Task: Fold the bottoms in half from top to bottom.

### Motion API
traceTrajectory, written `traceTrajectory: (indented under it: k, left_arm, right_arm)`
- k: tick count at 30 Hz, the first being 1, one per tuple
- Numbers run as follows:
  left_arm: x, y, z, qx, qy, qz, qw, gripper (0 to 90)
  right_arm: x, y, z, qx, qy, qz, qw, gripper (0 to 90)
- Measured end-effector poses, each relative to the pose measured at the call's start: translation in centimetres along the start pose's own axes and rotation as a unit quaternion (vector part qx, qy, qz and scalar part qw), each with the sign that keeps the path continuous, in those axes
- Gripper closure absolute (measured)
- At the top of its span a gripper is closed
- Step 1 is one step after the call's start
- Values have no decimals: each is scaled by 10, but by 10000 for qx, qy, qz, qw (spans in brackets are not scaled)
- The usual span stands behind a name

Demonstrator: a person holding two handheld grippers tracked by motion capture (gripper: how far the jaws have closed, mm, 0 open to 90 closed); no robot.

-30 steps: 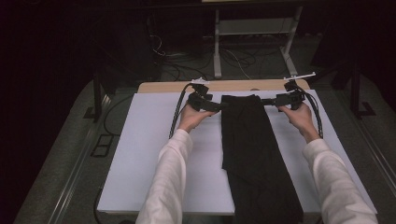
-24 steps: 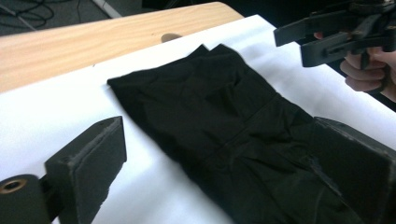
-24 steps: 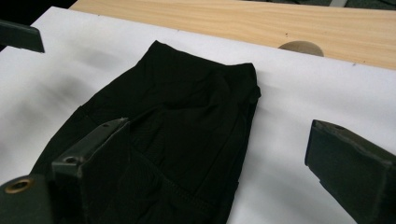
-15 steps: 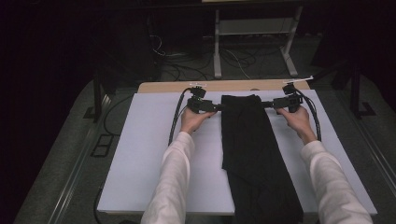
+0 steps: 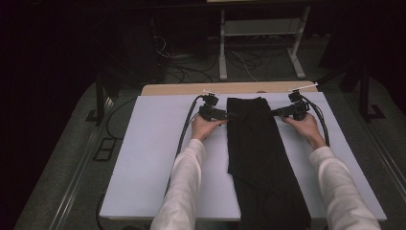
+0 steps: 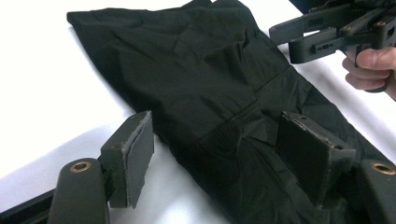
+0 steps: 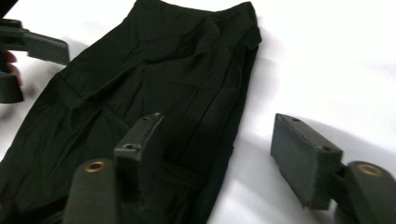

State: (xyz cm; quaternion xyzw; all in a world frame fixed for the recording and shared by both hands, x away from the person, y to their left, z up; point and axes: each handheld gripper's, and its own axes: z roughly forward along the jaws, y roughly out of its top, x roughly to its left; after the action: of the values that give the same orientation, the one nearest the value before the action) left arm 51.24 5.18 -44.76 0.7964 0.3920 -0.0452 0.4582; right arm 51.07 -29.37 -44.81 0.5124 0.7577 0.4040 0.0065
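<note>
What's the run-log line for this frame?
left gripper: jaws closing, astride edge of black garment | right gripper: same, opposite edge | no pinch yet | white board

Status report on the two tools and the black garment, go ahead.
Left tool and right tool both open, jaws just been closing, each straddling a side edge of the black garment. Garment flat on the white table. Nothing in the way.

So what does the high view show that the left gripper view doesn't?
High view alone: both sleeves, the whole white board, the floor and a metal stand behind, and the trousers running off the near edge. Left gripper view alone: the left gripper pads close up, straddling the trousers' edge with a gap, its jaws having just been closing. Both: the black trousers, the white board and the right gripper.
</note>
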Motion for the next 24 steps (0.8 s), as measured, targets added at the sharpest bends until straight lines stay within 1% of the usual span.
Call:
traceTrajectory:
  k: [6,8,10,11,13,15,17,19,20,22,24]
  left_arm:
    - [0,-2,4,46,-36,-6,10000,324]
    - [0,-3,6,130,30,57,9999,345]
    - [0,-4,7,193,81,80,9997,375]
    - [0,-4,8,221,93,75,9997,397]
    - [0,-5,9,245,114,68,9996,446]
    - [0,-4,9,247,129,56,9996,490]
    - [1,-5,9,250,147,70,9996,525]
    - [2,-5,10,229,146,23,9996,576]
    - [3,-5,10,217,130,2,9997,593]
    - [4,-5,10,205,149,-40,9997,630]
    - [5,-5,10,201,113,-84,9997,652]
  right_arm:
    - [1,-1,6,75,112,-76,9999,409]
    - [2,-2,7,99,128,-126,9998,443]
    - [3,-2,9,112,227,-156,9996,478]
    - [4,-2,10,124,193,-194,9995,504]
    - [6,-2,11,145,189,-211,9995,589]
    - [6,-2,12,162,123,-232,9995,671]
    - [6,-1,13,149,89,-187,9997,728]
    - [4,-1,13,100,132,-35,9999,771]
    - [3,-1,13,95,144,-2,9999,791]
    - [3,-1,12,46,161,56,9998,813]
    - [3,-1,12,70,142,72,9998,824]
